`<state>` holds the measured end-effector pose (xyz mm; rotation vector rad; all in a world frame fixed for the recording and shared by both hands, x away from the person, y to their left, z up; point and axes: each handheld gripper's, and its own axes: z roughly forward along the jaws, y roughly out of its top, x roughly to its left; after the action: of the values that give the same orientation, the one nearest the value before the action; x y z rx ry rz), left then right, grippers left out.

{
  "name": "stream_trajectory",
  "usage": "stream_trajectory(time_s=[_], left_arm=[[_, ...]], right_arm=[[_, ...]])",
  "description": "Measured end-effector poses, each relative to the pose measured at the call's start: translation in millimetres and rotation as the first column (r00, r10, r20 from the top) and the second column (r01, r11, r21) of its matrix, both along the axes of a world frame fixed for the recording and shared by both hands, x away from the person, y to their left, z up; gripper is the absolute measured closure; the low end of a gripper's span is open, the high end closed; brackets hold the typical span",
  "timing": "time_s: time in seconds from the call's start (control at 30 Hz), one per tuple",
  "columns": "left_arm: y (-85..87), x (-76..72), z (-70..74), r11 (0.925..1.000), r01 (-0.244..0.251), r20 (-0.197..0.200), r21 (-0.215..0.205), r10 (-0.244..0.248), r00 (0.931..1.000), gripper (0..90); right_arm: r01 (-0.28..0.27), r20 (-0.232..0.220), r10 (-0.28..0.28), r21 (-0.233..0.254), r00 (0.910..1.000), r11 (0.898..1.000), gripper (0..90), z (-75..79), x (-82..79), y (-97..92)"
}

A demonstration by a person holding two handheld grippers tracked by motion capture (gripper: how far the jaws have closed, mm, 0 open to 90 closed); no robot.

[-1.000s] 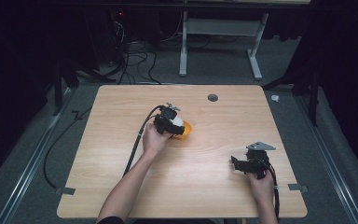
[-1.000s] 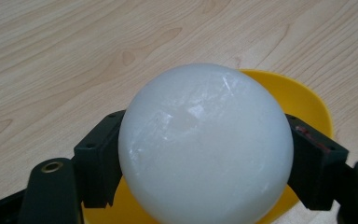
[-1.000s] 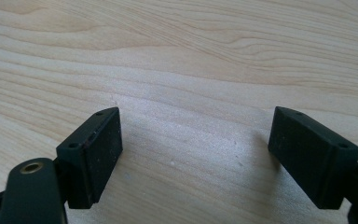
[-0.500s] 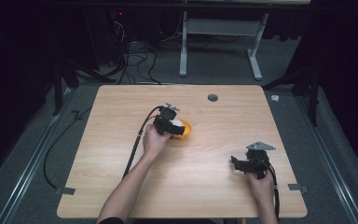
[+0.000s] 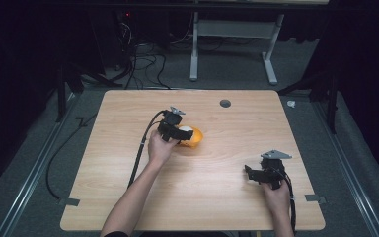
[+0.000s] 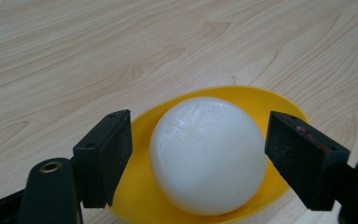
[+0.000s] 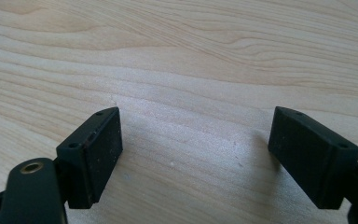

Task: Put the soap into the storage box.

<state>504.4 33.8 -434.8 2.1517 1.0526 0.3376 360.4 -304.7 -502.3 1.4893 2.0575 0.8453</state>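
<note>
Two jaws stand apart on either side of the white ball (image 6: 208,155), neither one touching it.

The left gripper (image 6: 198,158) brackets the ball, which sits in a shallow yellow dish (image 6: 242,100) near the middle of the wooden table (image 5: 128,106). By the look of it, the approach is made; closing on the ball and lifting it are left. The right gripper (image 7: 196,156) has its jaws wide apart too, with bare wood between them, and rests well apart near the table's right front in the high view (image 5: 256,174).
</note>
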Motion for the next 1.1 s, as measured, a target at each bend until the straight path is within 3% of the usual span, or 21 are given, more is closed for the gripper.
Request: stream_trajectory(time_s=[0.37,1.1], left_arm=[[15.7,-3.8,7.4,0.9995,-0.012,0.013,-0.03,0.012,0.9998,24.2],[42.7,-18.0,19.1,0.9989,-0.029,0.046,-0.037,0.031,0.9985,24.2]], right_arm=[[-0.001,0.0,0.001,-0.001,1.0,1.0,18.3,0.0,0.0,0.0],[0.001,-0.001,-0.001,-0.002,1.0,1.0,18.3,0.0,-0.1,0.5]])
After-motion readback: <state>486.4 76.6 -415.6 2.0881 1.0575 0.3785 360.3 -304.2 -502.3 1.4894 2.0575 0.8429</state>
